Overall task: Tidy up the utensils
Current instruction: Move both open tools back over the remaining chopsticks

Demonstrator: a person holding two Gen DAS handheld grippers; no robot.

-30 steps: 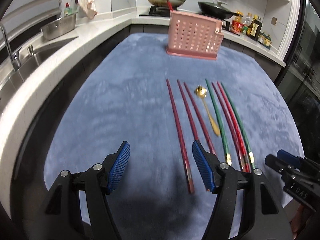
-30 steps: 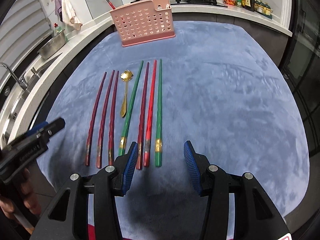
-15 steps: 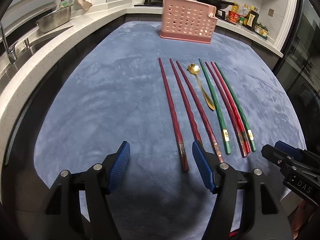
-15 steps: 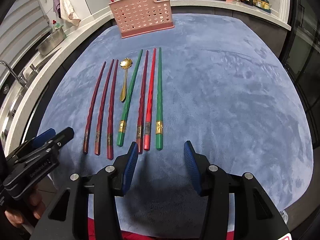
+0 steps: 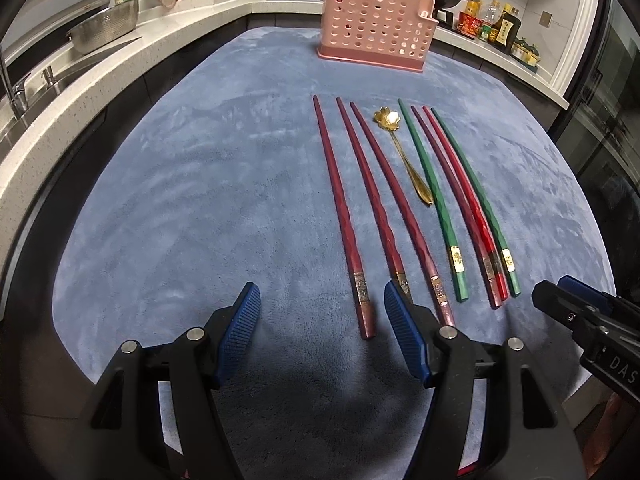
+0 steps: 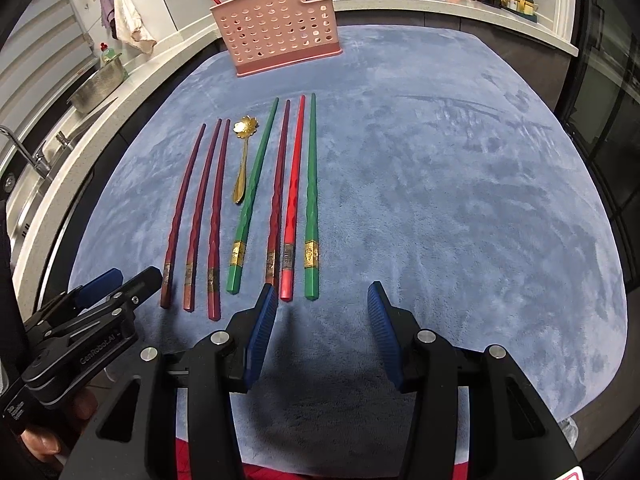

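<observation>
Barely begun: seven chopsticks (image 6: 296, 200) and a gold spoon (image 6: 242, 164) lie mid-mat, pink basket (image 6: 280, 32) at its far edge; left gripper (image 5: 320, 320) and right gripper (image 6: 322, 316) spread, empty

On the mat (image 5: 180, 200) a row of chopsticks (image 5: 344, 216) lies side by side, tips pointing away from me. A spoon (image 5: 404, 156) lies among them, three chopsticks to its left and four to its right. Behind the row a basket (image 5: 376, 28) stands at the mat's far edge. My left gripper (image 5: 320, 320) hangs over the near ends of the leftmost chopsticks; my right gripper (image 6: 320, 320) is before the rightmost ones.
</observation>
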